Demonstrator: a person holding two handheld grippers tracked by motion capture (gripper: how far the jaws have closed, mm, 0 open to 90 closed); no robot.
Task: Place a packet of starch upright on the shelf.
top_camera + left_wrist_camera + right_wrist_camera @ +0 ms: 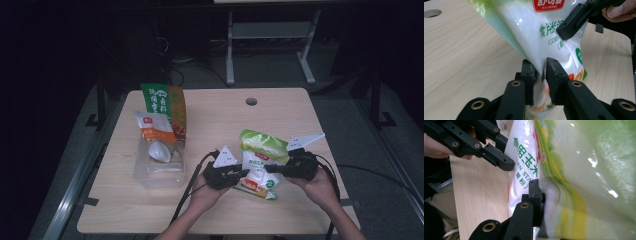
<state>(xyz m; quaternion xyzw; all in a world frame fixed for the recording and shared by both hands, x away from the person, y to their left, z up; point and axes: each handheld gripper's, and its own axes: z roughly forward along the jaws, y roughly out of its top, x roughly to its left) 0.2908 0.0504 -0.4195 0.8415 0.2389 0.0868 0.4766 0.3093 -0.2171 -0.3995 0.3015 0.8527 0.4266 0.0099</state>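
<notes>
A green and white bag of corn starch [261,150] stands tilted on the wooden table [220,120], held between both hands. My left gripper [241,173] is shut on the bag's lower left edge. In the left gripper view its two jaws [540,73] pinch the thin plastic of the bag [529,32]. My right gripper [270,170] grips the bag from the right side. In the right gripper view one jaw [541,192] presses the bag [584,182], and the bag hides the other jaw.
A clear plastic bin [160,172] at the left holds a white and orange packet [156,129] and a spoon-like white item. A green and orange bag [164,102] stands behind it. A round hole [251,101] lies near the table's far edge.
</notes>
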